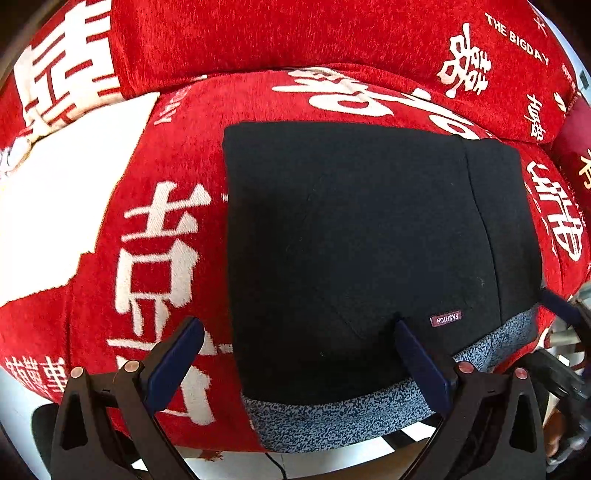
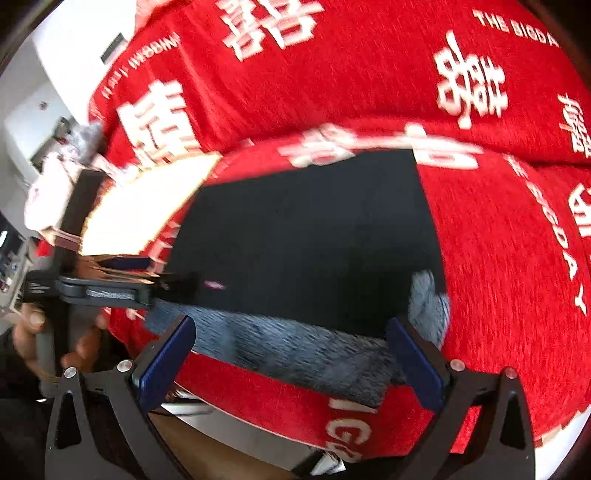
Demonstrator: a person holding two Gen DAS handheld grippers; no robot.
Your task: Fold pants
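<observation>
The black pants (image 1: 354,236) lie folded into a compact, roughly square bundle on the seat cushion (image 1: 173,177) of a sofa draped in a red cover printed with large white Chinese characters and the words "THE BIGDAY". The speckled grey waistband (image 1: 332,417) runs along the bundle's near edge, close to the front edge of the seat, and a small maroon label reading "FASHION" (image 1: 445,318) sits upside down just above it. A seam runs down the right part of the bundle. Behind it rises the red back cushion (image 1: 295,33), and a white rectangular patch (image 1: 62,184) shows on the seat to the left.

The left gripper (image 1: 299,332) hovers over the near left corner of the pants with its jaws spread wide and nothing between them; one blue-padded finger is over the red cover, the other over the black fabric near the label.

The right wrist view is blurred. The right gripper (image 2: 291,332) is likewise wide open and holds nothing, its fingers framing the grey waistband (image 2: 295,347) and the dark pants (image 2: 306,236) beyond. At the left of this view the left gripper (image 2: 110,291) appears side-on, held in the person's hand (image 2: 33,328), at the left corner of the pants, though blur hides whether it touches them
</observation>
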